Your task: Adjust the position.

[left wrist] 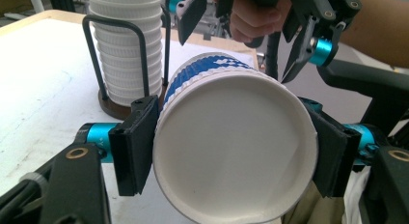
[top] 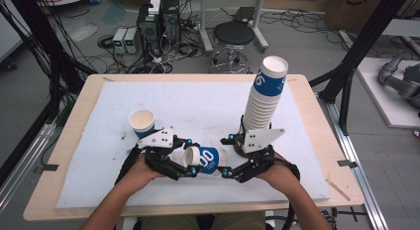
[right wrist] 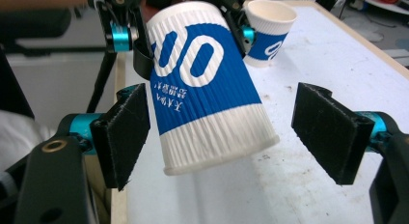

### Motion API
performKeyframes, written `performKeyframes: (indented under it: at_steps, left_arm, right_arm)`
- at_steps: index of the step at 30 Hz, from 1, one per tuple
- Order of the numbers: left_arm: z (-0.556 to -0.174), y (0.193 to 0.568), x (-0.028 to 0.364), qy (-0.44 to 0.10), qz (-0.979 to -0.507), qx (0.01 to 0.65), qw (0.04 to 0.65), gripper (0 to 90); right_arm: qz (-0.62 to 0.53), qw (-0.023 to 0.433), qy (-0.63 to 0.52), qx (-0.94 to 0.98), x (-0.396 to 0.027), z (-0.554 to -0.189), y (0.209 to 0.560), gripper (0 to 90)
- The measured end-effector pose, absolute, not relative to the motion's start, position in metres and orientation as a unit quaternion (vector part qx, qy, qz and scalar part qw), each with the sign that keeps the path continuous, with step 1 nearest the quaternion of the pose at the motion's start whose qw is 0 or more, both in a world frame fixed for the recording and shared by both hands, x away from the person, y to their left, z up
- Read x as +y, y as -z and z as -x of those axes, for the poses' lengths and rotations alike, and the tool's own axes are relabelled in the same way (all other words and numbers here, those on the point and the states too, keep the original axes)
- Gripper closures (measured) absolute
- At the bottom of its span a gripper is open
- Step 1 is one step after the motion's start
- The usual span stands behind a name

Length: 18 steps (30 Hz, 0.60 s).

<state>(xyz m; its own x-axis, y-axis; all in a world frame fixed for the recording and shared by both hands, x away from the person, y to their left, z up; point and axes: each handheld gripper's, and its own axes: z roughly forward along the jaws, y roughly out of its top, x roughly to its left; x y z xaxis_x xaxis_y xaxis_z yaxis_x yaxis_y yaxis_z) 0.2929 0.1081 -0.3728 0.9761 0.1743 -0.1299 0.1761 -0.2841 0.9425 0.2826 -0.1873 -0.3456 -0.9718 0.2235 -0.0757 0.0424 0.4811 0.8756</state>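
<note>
A blue-and-white ribbed paper cup [top: 208,159] lies on its side in the air just above the white mat. My left gripper [top: 192,158] is shut on it near the rim, and in the left gripper view both pads [left wrist: 137,142] press the sides of the cup [left wrist: 231,147], whose open mouth faces the camera. My right gripper [right wrist: 224,132] stands open around the base end of the cup [right wrist: 207,89]. Its right pad [right wrist: 330,130] is well clear of the cup, while the left one sits close beside it.
A tall, leaning stack of the same cups [top: 265,98] rises from a wire holder [top: 242,149] just behind my right gripper. One single cup [top: 142,123] stands upright on the white mat [top: 198,101] behind my left gripper. The table's front edge is close to my hands.
</note>
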Motion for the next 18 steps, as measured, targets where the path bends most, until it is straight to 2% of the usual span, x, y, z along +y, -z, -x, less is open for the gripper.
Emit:
performKeyframes:
  at_steps: [18]
  left_arm:
    - [-0.293, 0.391, 0.128, -0.004, -0.749, 0.137, 0.648, 28.8]
  right_arm:
    - [-0.148, 0.103, -0.550, 0.815, -0.212, -0.277, 0.369, 20.6]
